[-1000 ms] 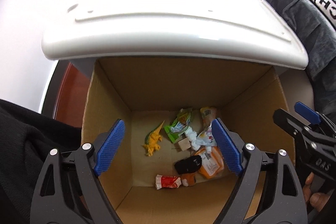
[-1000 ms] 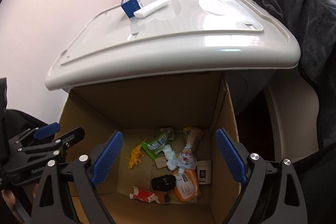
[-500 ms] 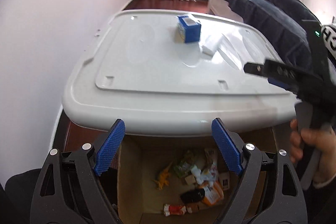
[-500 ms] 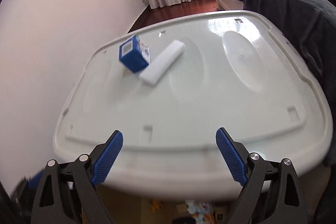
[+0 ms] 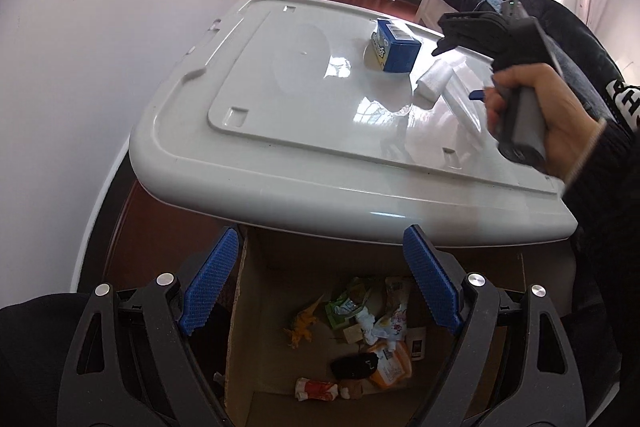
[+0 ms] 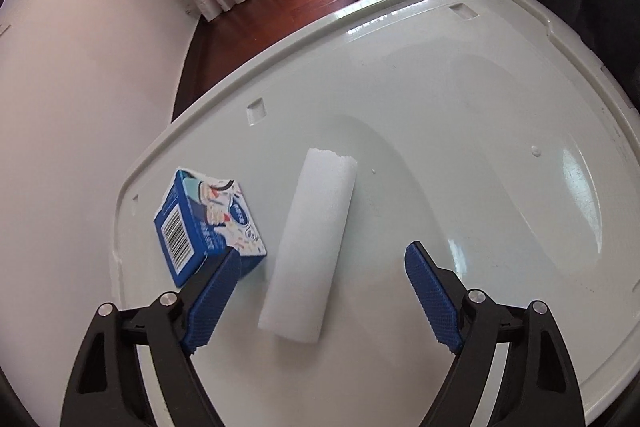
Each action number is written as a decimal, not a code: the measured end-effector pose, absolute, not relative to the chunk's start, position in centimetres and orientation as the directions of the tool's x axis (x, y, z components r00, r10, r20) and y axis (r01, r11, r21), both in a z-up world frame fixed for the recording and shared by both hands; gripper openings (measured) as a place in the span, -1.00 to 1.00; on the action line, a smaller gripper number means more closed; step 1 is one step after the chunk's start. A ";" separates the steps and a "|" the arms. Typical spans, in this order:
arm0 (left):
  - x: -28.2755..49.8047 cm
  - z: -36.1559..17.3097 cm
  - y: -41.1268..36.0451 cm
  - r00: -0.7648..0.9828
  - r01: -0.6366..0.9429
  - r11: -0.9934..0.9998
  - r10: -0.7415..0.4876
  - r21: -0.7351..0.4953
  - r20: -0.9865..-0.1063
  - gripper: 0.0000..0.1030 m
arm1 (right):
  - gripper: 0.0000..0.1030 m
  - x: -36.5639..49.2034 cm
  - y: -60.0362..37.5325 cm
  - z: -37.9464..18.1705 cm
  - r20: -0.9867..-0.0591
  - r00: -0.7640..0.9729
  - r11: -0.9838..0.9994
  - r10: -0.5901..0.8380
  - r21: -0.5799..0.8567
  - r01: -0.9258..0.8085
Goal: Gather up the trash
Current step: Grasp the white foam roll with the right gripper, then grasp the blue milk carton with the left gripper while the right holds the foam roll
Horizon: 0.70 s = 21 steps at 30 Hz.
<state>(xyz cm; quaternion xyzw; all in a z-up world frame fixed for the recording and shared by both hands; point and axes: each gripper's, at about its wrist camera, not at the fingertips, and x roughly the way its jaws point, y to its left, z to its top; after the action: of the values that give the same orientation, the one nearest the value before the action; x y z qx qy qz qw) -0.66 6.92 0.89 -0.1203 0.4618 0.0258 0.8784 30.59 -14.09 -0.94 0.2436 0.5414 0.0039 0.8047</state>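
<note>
Right hand-held gripper (image 6: pixel 320 291) straddles matte white foam block (image 6: pixel 310 247).

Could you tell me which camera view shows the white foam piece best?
The right wrist view: the white foam piece lies whole between the open fingers. In the left wrist view it is small, distant and partly hidden behind the right gripper.

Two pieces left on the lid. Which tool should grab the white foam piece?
Right. The right tool is open over the white foam piece; the left tool hangs over the cardboard box.

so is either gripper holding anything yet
No, nothing is held. The right gripper is open around the white foam piece; the left gripper is open and empty.
</note>
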 end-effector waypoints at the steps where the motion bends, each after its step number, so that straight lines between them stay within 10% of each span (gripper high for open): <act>1: -0.7 0.9 7.0 0.573 -0.156 0.969 -0.070 -0.192 -0.816 0.60 | 0.51 31.1 -13.8 -1.3 -0.877 0.402 0.876 0.263 0.392 0.282; 11: -1.1 1.4 6.8 0.587 -0.141 0.971 -0.075 -0.193 -0.806 0.60 | -0.14 31.8 -9.9 -2.1 -0.906 0.424 0.946 0.013 0.149 0.289; 21: -0.9 0.7 6.7 0.569 -0.158 0.968 -0.071 -0.194 -0.819 0.60 | -0.46 27.5 -11.0 -2.2 -0.849 0.515 0.982 0.118 0.176 0.065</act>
<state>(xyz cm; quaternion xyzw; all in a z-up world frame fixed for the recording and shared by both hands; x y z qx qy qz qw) -0.88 6.73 0.70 -0.1236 0.4636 0.0250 0.8770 27.52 -11.02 -2.20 0.0930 0.4924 0.0154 0.8652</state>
